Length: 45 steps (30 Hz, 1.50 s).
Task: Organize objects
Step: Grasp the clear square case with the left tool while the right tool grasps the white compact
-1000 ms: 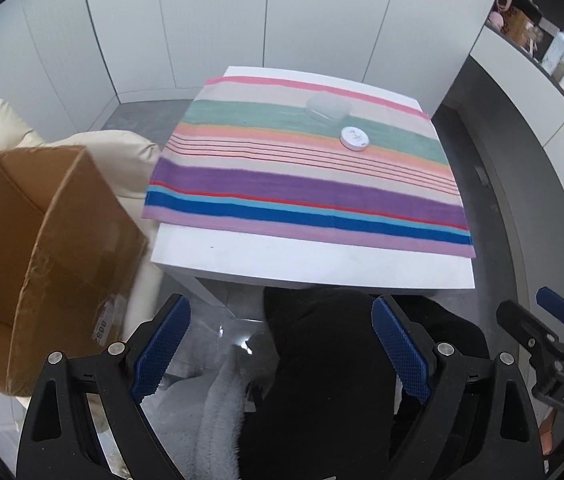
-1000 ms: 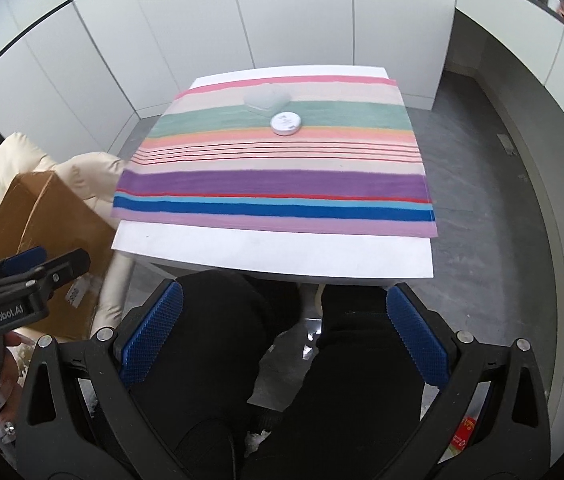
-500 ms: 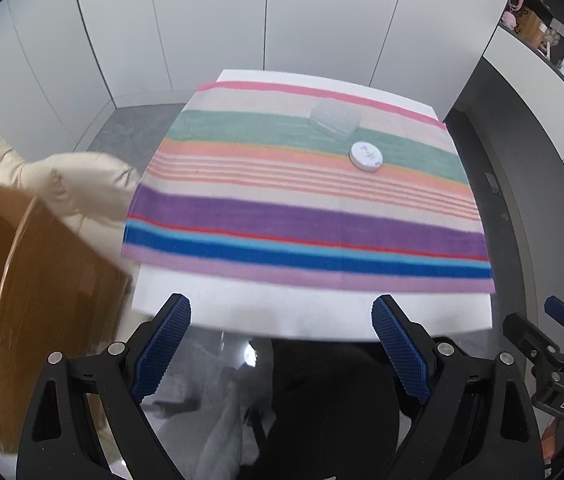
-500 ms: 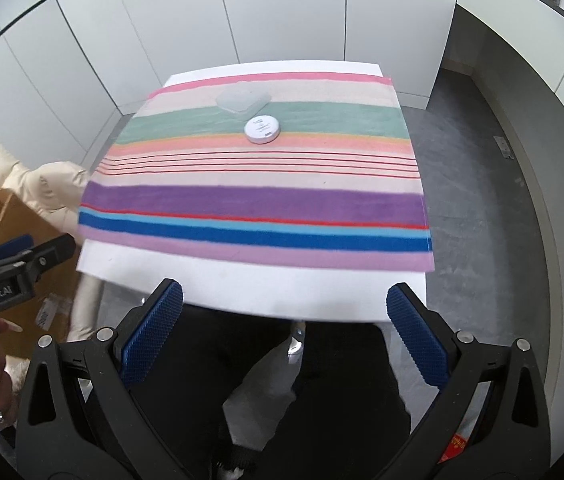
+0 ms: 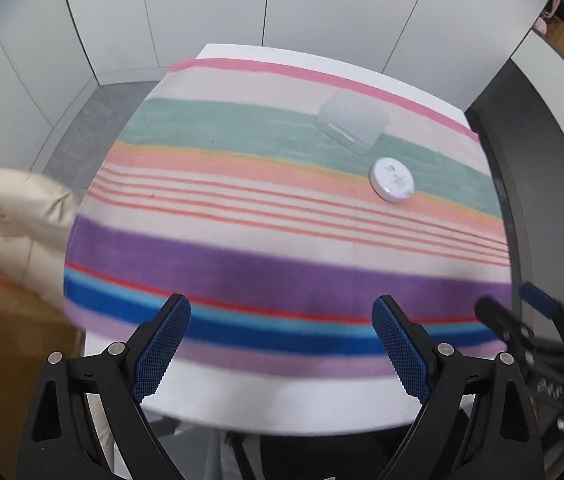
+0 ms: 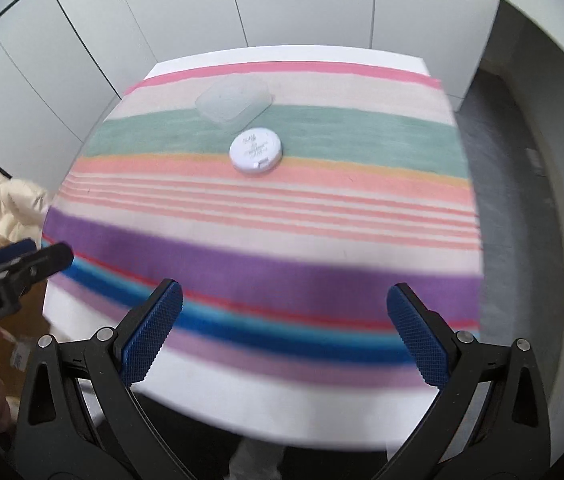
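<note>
While both grippers hung over the near edge of the striped cloth [image 5: 282, 240], left gripper [image 5: 282, 344] and right gripper [image 6: 284, 332] had jaws spread wide, nothing between them. Round white case [image 6: 255, 151] sat far side, just beside the clear plastic box [image 6: 233, 98].

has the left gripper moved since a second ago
Yes. The left gripper has come forward over the table: its open, empty fingers earlier framed the person's lap short of the near edge, and now frame the striped cloth.
</note>
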Motion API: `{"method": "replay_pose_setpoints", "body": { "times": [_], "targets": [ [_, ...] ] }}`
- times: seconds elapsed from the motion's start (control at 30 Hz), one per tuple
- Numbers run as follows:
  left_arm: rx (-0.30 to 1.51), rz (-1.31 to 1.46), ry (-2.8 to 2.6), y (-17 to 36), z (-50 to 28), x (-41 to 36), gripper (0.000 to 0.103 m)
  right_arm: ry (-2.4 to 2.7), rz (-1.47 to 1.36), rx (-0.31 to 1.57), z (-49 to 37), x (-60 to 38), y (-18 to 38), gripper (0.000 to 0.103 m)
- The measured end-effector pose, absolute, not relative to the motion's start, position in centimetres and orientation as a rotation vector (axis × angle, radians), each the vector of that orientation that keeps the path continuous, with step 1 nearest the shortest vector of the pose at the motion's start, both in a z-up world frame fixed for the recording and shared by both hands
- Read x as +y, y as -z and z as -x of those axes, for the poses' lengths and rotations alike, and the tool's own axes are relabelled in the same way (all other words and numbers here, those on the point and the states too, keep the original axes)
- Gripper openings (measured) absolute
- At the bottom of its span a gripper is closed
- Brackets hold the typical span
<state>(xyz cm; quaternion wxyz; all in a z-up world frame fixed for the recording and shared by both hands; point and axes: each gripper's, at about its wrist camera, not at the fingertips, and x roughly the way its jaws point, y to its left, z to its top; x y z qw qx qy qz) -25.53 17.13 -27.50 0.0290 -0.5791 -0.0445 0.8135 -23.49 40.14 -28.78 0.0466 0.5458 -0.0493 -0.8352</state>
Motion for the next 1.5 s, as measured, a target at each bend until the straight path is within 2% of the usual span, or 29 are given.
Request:
{"method": "replay_pose_setpoints", "body": {
  "times": [0.37,0.43,0.47,0.5,0.53,0.6,0.87,1.07,1.13,1.33,1.4,1.47,1.5],
  "targets": [
    [-0.148,1.830,-2.461,32.5,32.1,17.4,0.093,2.525,-1.563,-0.039,34.7,36.8,36.5,0.103],
    [-0.127,1.797,-2.475,32.6,33.0,17.5,0.093,2.525,-1.539,-0.019,35.8,36.0,36.9,0.094],
    [-0.113,1.771,-2.482,32.7,33.5,17.6,0.093,2.528,-1.531,0.014,36.2,35.6,37.1,0.084],
    [-0.095,1.740,-2.480,32.8,34.1,17.9,0.093,2.550,-1.511,0.073,36.3,35.1,37.0,0.064],
    [-0.072,1.711,-2.467,33.1,34.9,18.3,0.093,2.567,-1.491,0.127,36.3,34.7,36.9,0.060],
    [-0.021,1.658,-2.448,33.5,36.4,19.1,0.093,2.575,-1.479,0.128,36.1,35.1,37.0,0.060],
    [0.078,1.471,-2.264,34.4,43.5,23.7,0.093,2.570,-1.480,-0.104,33.5,40.0,36.8,0.060],
    [0.304,1.520,-2.150,35.9,46.4,27.6,0.098,2.553,-1.484,-0.087,31.8,40.6,36.9,0.060],
    [0.324,1.596,-2.087,37.4,47.2,28.5,0.099,2.551,-1.482,-0.078,31.5,40.8,36.7,0.060],
    [0.475,1.553,-2.128,38.1,47.6,31.1,0.103,2.551,-1.485,-0.044,31.3,40.1,36.8,0.060],
    [0.445,1.535,-2.148,38.0,48.0,31.2,0.100,2.550,-1.479,-0.064,31.3,40.3,36.8,0.060],
    [0.415,1.503,-2.205,37.6,48.0,31.0,0.087,2.550,-1.477,-0.081,31.3,40.2,36.8,0.060],
    [0.380,1.492,-2.224,37.3,47.8,30.8,0.086,2.550,-1.478,-0.085,31.3,40.1,36.8,0.060]
  ]
}}
